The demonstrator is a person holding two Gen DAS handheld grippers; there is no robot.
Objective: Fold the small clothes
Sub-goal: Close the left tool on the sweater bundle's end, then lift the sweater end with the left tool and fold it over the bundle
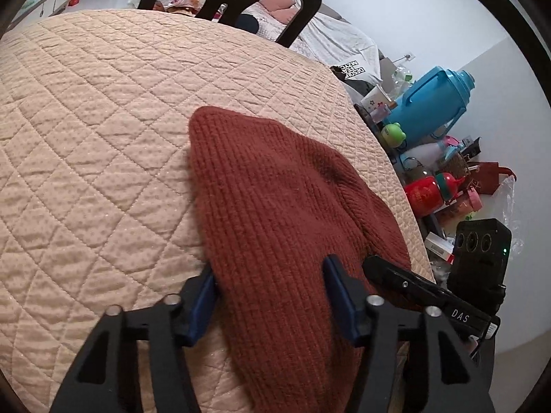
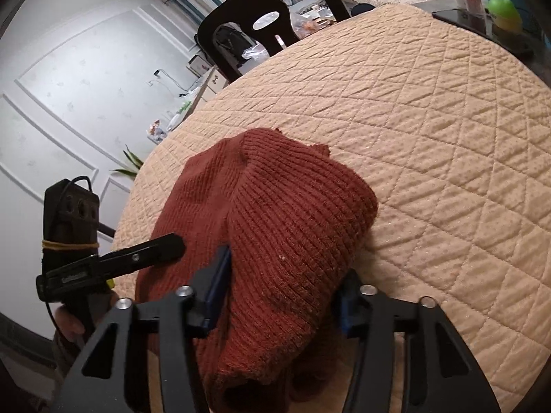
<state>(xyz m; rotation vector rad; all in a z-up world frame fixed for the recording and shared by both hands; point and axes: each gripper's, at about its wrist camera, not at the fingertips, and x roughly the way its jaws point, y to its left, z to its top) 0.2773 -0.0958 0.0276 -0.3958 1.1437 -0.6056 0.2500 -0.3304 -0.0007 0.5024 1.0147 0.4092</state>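
A rust-red ribbed knit garment [image 1: 282,206] lies on the beige quilted table cover [image 1: 86,137], near its front edge. My left gripper [image 1: 270,275] is open, its blue-padded fingers astride the near end of the garment. My right gripper [image 2: 286,282] is open too, astride a raised bunch of the same garment [image 2: 282,213]. The right gripper's black finger [image 1: 389,272] shows at the garment's right edge in the left wrist view; the left gripper's finger [image 2: 148,249] shows at its left edge in the right wrist view.
A black chair [image 1: 261,3] stands at the far side of the table, and it also shows in the right wrist view [image 2: 268,13]. To the right are a blue thermos jug [image 1: 437,103], red bottles [image 1: 427,192], a green frog toy [image 1: 392,134] and other clutter.
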